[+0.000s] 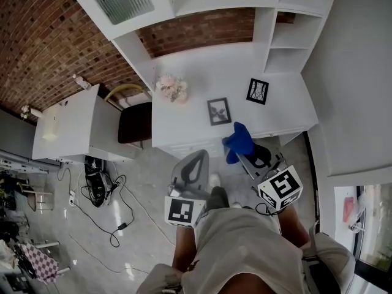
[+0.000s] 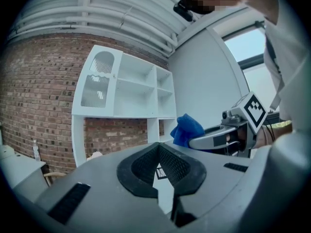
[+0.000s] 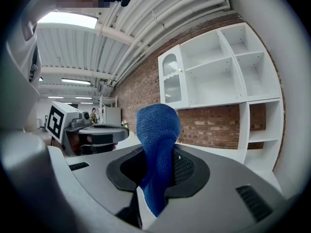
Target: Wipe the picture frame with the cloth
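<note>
Two picture frames stand on the white desk [image 1: 184, 127]: a grey one [image 1: 218, 111] near the middle and a black one [image 1: 258, 91] further right. My right gripper [image 1: 243, 154] hovers at the desk's front edge, just below the grey frame, shut on a blue cloth [image 1: 239, 141] that bunches up above its jaws [image 3: 156, 144]. My left gripper [image 1: 196, 157] hangs beside it to the left, in front of the desk, with its jaws closed on nothing [image 2: 163, 171]. From the left gripper view the cloth [image 2: 187, 129] and the right gripper [image 2: 218, 139] show at the right.
A bunch of pale flowers [image 1: 172, 87] sits at the desk's left rear. White shelving [image 1: 288, 29] rises behind against a brick wall. A dark chair [image 1: 135, 121] and a second white table [image 1: 67, 127] stand to the left, with cables [image 1: 104, 188] on the floor.
</note>
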Available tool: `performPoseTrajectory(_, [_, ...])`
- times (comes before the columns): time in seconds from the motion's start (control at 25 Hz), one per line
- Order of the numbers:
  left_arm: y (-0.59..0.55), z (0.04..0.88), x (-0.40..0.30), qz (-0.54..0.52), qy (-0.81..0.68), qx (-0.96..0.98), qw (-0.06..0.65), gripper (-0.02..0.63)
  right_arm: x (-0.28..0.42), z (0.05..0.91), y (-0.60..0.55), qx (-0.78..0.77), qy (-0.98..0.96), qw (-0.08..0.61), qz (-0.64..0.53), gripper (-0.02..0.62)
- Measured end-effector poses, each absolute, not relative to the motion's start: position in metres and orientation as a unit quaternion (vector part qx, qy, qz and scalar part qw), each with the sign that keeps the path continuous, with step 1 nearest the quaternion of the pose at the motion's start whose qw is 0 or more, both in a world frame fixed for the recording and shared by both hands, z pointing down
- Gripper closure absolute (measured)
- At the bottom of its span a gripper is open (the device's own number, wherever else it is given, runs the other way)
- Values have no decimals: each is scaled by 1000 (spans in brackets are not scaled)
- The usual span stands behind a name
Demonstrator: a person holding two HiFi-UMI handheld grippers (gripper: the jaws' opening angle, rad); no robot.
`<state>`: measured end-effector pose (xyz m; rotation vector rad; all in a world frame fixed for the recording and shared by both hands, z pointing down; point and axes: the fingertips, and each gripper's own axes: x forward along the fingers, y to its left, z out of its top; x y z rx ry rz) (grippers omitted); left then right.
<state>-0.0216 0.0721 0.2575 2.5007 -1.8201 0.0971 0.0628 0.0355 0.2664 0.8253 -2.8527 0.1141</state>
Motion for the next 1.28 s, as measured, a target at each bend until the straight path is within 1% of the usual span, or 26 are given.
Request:
performPoseTrajectory(0.52, [10, 282, -52, 38, -553, 832, 31, 603, 35, 291, -27, 318, -940, 103, 68, 500])
performPoseTrajectory(0.76, [-19, 308, -69, 40, -530, 846, 42, 603, 21, 311, -56, 343, -929, 114, 86, 500])
performPoseTrajectory(0.96, [-43, 332, -79, 43, -507, 859, 56, 603, 15, 329, -78, 362, -918, 109, 122, 500])
performPoseTrajectory(1.08, [-55, 348, -84, 48, -491, 868, 66, 603, 12, 343, -88, 378, -908, 121, 132, 500])
performPoseTrajectory(1.2, [-64, 370, -89, 61, -477, 873, 80, 603, 9, 358, -94, 386, -901, 126, 152, 500])
performPoseTrajectory(1.28, [-71, 385, -90, 77, -468, 877, 76, 604, 9, 368, -98, 390, -897, 124, 169, 500])
